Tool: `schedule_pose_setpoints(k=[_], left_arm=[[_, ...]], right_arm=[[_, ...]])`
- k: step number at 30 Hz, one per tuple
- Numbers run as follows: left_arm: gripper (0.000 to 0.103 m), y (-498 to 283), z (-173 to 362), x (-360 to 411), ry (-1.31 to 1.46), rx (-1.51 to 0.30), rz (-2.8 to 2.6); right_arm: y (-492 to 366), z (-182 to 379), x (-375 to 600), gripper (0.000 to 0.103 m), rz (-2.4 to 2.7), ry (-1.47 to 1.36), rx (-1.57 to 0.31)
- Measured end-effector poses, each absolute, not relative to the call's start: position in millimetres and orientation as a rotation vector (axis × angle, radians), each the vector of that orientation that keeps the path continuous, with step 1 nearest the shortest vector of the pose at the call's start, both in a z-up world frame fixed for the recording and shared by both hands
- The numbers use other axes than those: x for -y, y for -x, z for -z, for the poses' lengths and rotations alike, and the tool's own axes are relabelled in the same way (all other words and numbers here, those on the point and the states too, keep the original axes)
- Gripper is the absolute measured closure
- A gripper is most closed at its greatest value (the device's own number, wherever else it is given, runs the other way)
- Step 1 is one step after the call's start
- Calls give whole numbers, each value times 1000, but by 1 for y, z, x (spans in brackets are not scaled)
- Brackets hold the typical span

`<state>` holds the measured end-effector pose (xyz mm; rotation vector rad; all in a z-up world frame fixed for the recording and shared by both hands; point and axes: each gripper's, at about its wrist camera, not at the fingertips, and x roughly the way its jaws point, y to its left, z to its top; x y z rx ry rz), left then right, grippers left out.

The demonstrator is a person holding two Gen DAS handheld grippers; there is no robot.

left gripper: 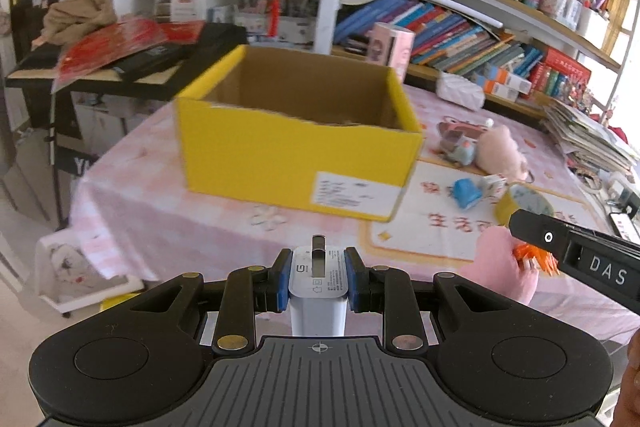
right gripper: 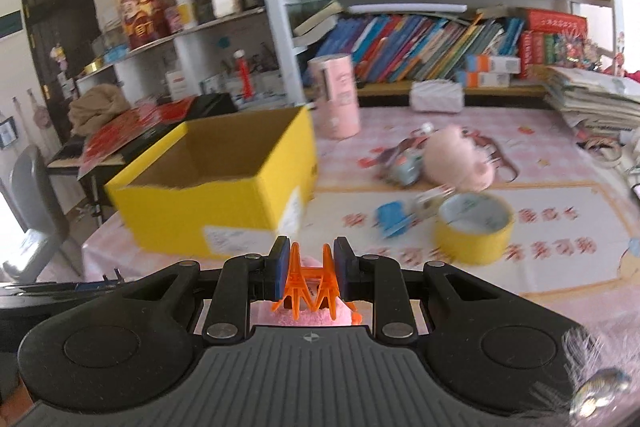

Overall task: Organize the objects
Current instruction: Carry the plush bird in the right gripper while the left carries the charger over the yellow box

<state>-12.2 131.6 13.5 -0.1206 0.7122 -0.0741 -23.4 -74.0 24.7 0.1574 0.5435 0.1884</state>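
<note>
Left hand-held gripper (left gripper: 316,277): closed on a white rectangular plastic wall charger (left gripper: 318,291), blue pads pressing its two sides, metal prongs pointing forward. Held in the air short of the box.
Right hand-held gripper (right gripper: 308,269): closed on an orange plastic comb-like piece (right gripper: 308,285) attached to a pink plush toy (right gripper: 304,315) that hangs below the fingers. In the left wrist view the same gripper enters from the right, near the counter's front edge.
Target container: open yellow cardboard box with a white shipping label (left gripper: 296,147), standing on the counter (left gripper: 168,227), which is covered with a pink patterned cloth. Interior mostly hidden by the near wall; contents cannot be told.
Items left on the counter: yellow roll of tape (right gripper: 474,227), small blue plastic toy (right gripper: 392,219), round pale pink plush toy (right gripper: 456,159), small grey-blue toy figure (right gripper: 406,165) just beside it, tall pink cylindrical tin (right gripper: 336,97) behind the box.
Progress (judgement): two items are gripped but not yet in the box; at least four loose items remain outside it. The task appears to be at an early or middle stage.
Remaining work (judgement): carry both held items over the box rim, release, then collect the rest.
</note>
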Motion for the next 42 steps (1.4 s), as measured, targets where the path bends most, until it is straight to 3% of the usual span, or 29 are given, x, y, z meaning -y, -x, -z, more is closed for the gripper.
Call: schedule_pose_setpoints(k=[13, 42], left_arm=[[78, 33, -16, -178, 140, -696, 48], [78, 29, -19, -191, 133, -670, 86]], right_arm=[[41, -25, 16, 81, -242, -137, -561], [39, -33, -2, 81, -233, -111, -550]])
